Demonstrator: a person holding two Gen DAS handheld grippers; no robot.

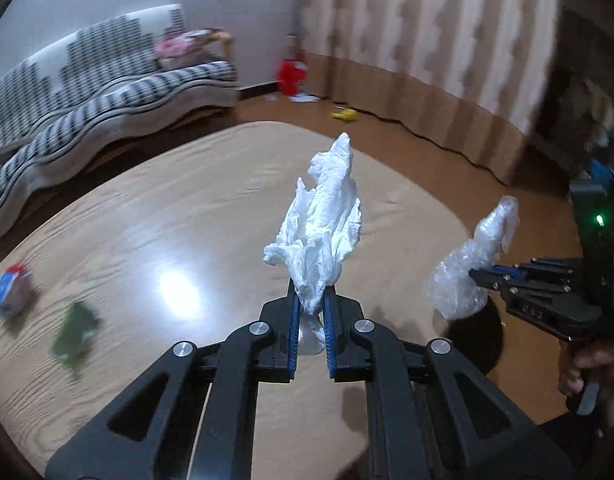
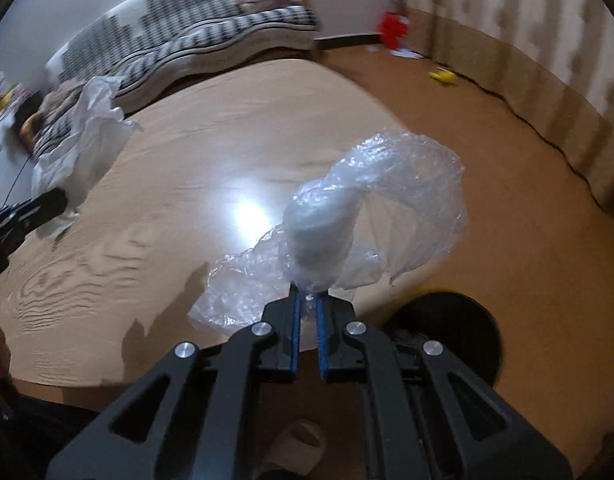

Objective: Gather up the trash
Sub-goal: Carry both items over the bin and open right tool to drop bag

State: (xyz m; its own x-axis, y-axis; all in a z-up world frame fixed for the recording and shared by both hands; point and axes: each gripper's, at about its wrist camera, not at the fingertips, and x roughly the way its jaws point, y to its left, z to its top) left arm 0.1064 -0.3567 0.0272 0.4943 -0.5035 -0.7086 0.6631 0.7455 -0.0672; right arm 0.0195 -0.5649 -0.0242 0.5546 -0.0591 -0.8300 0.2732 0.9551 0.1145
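My left gripper (image 1: 311, 292) is shut on a crumpled white tissue (image 1: 321, 224) and holds it up above the wooden table (image 1: 167, 208). My right gripper (image 2: 307, 294) is shut on a clear crumpled plastic bag (image 2: 347, 216), held above the table's right edge. The right gripper with the plastic bag (image 1: 467, 264) shows at the right of the left wrist view. The left gripper (image 2: 47, 204) with the white tissue (image 2: 83, 136) shows at the left of the right wrist view. A green wrapper (image 1: 75, 330) and a red, white and blue packet (image 1: 13, 294) lie on the table at the left.
A dark round bin (image 2: 455, 332) stands on the brown floor below the right gripper, beside the table. A striped sofa (image 1: 87, 92) runs behind the table. A red object (image 1: 291, 74) and a yellow item (image 1: 345, 114) lie on the floor by the curtain.
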